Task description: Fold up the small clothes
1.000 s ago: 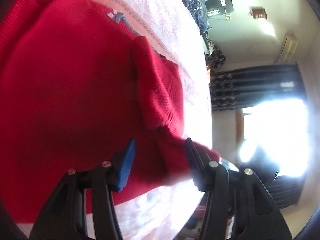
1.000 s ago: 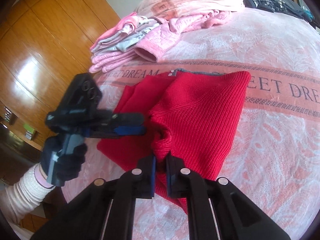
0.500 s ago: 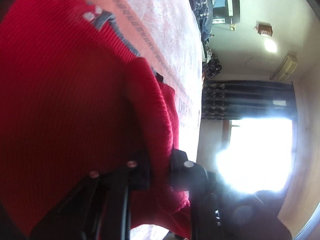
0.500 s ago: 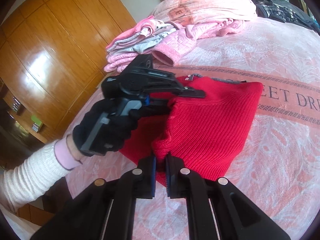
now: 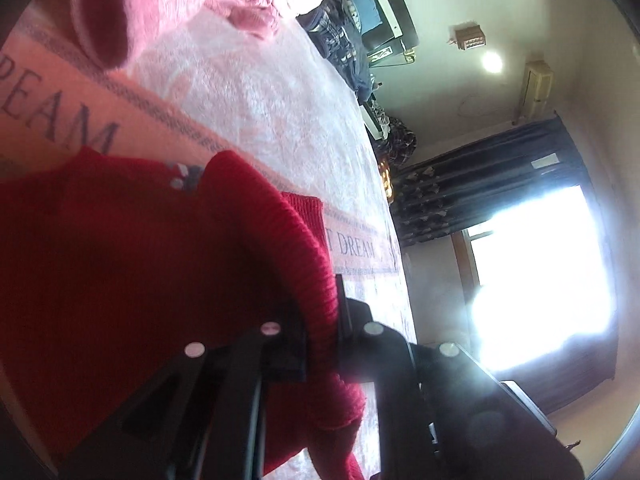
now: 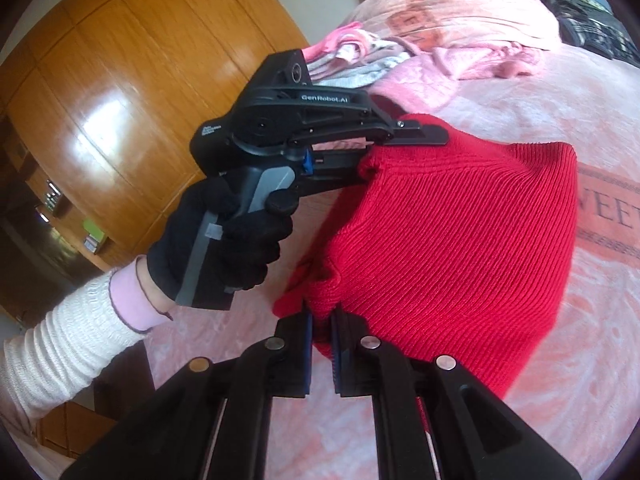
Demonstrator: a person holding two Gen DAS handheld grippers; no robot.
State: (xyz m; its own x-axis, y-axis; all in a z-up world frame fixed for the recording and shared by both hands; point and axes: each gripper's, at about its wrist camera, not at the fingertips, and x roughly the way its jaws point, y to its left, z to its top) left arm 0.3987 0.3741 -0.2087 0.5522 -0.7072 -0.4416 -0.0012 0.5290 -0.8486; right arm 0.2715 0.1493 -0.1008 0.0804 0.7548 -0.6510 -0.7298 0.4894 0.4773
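Since a second ago the red knit sweater point(image 6: 460, 240) has been lifted off the pink bedspread point(image 6: 580, 340) in a draped fold. The left gripper point(image 6: 372, 152) pinches its upper edge, the right gripper point(image 6: 320, 320) its lower corner. Folded pink clothes point(image 6: 360, 52) lie near the bed's far edge.

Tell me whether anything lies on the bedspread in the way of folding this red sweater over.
Nothing visible does. Both grippers are already shut on the red sweater: the right gripper on its near edge, the left gripper on its far edge. The bedspread beside it lies bare; the pink clothes pile sits farther back.
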